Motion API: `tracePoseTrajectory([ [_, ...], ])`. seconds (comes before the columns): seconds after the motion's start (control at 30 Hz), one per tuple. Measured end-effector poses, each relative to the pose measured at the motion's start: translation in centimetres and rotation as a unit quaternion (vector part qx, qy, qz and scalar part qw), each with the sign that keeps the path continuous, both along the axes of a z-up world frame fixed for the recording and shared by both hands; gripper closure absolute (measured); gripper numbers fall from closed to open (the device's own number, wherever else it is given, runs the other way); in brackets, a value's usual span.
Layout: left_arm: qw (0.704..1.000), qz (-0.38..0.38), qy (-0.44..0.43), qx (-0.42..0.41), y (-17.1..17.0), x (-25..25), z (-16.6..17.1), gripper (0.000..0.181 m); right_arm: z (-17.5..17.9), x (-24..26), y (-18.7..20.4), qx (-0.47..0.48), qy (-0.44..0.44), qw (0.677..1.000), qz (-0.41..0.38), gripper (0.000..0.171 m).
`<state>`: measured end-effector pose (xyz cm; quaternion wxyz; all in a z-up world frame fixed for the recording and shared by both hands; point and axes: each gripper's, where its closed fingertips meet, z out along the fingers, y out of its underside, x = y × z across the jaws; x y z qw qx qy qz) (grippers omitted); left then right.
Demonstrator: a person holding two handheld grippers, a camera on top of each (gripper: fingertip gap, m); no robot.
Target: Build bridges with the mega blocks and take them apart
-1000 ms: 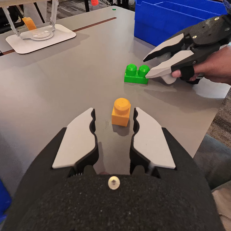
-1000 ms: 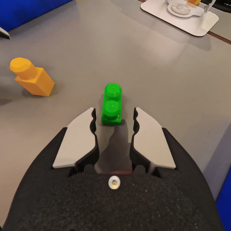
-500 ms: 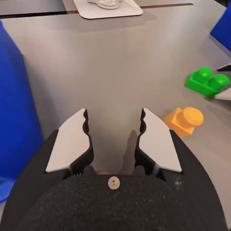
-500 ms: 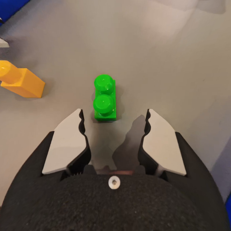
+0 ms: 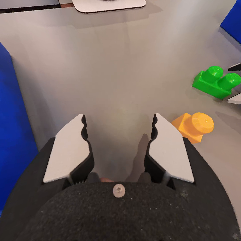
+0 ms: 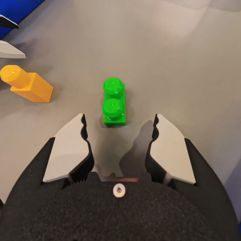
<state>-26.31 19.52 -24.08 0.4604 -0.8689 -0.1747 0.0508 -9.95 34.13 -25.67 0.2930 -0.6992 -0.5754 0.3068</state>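
The right tool (image 6: pixel 119 116) hangs with jaws spread and empty just short of the green two-stud block (image 6: pixel 114 103), which stands studs-up on the grey worktop (image 6: pixel 169 65). The orange single-stud block (image 6: pixel 30 87) sits apart to its left (no bridge stands yet). The left tool (image 5: pixel 119 116), also spread and empty, points at bare worktop, perhaps towards the blue bin (image 5: pixel 11 117). Best advance squarely, straddle the green block's long sides, then close low.

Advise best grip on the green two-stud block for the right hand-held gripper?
Pinch the green two-stud block across its two long side walls, low on the base, below the studs. It sits upright on the grey table, long axis running straight between the open right hand-held gripper fingers, so likely just advance forward and down, then close.
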Motion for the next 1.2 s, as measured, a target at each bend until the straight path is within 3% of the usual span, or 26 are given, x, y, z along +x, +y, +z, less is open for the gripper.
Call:
tracePoseTrajectory([
  [0.5, 0.999, 0.007, -0.048, -0.003, -0.1, -0.4, -0.7, 0.093, 0.0, 0.0, 0.0, -0.012, 0.001, 1.000, -0.001, 0.078],
  [0.87, 1.000, -0.013, -0.018, -0.007, 0.2, 0.3, -0.4, 0.096, -0.2, 0.0, -0.1, -0.010, -0.005, 1.000, 0.003, 0.081],
  [1.07, 0.995, -0.057, -0.032, 0.070, 0.7, 1.3, 4.6, 0.101, -0.2, 0.0, -0.1, -0.015, -0.005, 1.000, 0.004, 0.081],
  [1.2, 0.994, -0.072, 0.022, 0.076, 1.0, -0.7, 9.1, 0.108, -0.2, -0.1, -0.1, -0.029, -0.002, 1.000, 0.005, 0.081],
])
